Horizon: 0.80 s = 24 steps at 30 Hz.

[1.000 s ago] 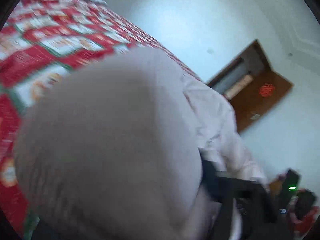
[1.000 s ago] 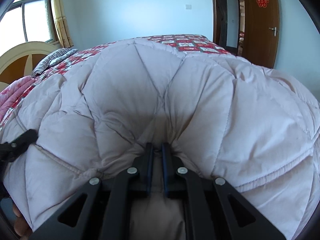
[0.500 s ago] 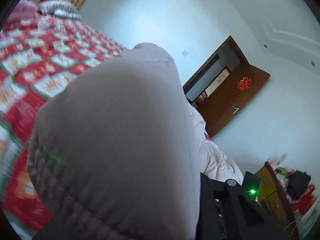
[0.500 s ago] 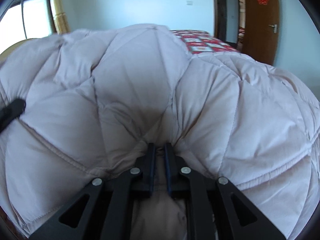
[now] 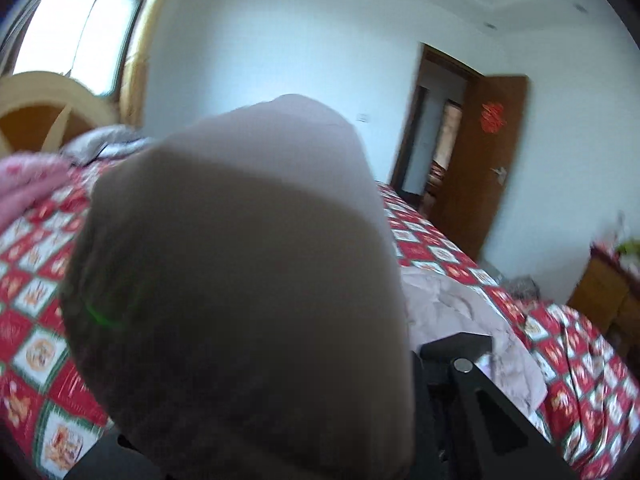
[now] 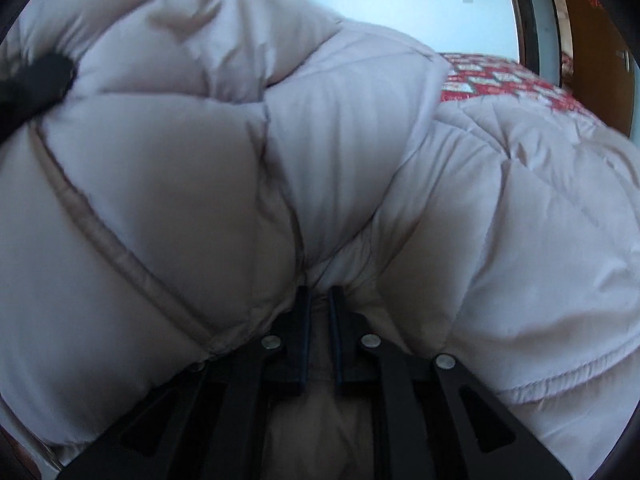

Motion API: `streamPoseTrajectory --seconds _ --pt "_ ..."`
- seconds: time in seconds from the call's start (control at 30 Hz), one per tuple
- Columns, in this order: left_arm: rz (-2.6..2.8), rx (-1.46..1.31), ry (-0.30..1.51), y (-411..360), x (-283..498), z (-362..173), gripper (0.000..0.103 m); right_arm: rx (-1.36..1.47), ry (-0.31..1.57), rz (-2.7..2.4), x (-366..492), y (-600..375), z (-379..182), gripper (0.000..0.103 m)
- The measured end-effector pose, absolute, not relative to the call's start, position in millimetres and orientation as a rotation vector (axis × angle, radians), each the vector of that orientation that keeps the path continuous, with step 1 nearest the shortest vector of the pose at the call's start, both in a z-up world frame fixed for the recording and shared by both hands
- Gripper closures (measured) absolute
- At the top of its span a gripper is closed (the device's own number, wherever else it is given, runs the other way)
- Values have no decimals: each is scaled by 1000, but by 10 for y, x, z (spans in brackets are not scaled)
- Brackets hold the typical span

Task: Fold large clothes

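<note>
A pale pink quilted down coat (image 6: pixel 360 168) fills the right wrist view, lifted and bulging. My right gripper (image 6: pixel 319 294) is shut on a fold of its fabric. In the left wrist view a puffed part of the same coat (image 5: pixel 240 280) hangs right in front of the lens and hides the left gripper's tips; only its right finger (image 5: pixel 464 364) shows. The left gripper (image 6: pixel 36 84) appears in the right wrist view, pressed into the coat's upper left edge. More of the coat (image 5: pixel 472 312) lies on the bed.
The bed has a red patterned bedspread (image 5: pixel 36 312), a wooden headboard (image 5: pixel 44 108) and pink bedding (image 5: pixel 28 184) at its head. A window (image 5: pixel 76 36) is behind it. A brown door (image 5: pixel 484 152) stands open on the right, with a wooden cabinet (image 5: pixel 604 292) beside it.
Both grippers have raised the coat higher, so it now covers the window and the bed in the right wrist view. The left wrist camera has swung upright toward the headboard and door.
</note>
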<state>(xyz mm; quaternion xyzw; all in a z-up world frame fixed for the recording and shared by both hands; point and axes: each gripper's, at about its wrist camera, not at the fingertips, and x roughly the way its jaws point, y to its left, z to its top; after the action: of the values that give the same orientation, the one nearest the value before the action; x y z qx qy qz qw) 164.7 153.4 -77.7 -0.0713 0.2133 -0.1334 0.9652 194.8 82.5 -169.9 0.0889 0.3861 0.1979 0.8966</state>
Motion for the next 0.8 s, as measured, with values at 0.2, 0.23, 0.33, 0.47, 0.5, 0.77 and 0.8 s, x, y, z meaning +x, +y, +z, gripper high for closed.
streamPoseTrajectory --seconds 0.2,0.23,0.33,0.47,0.5,0.77,0.8 --pt "-338 16 405 934 1609 -695 84 308 779 452 1880 547 -1685 92" --pt "-344 37 402 858 1590 -689 84 331 775 463 1854 484 -1682 92" --pt "-354 65 409 725 1638 -680 84 368 764 494 1765 338 -1649 92" --pt "-357 104 419 537 1673 -702 84 349 768 498 1696 210 -1615 93" --pt "-364 117 417 469 1679 -719 84 348 769 497 1683 178 -1612 93" --pt "-391 211 435 78 1622 -761 84 427 667 367 1446 -585 -1497 95" --pt "-396 225 437 11 1616 -786 83 443 659 346 1430 -675 -1491 95"
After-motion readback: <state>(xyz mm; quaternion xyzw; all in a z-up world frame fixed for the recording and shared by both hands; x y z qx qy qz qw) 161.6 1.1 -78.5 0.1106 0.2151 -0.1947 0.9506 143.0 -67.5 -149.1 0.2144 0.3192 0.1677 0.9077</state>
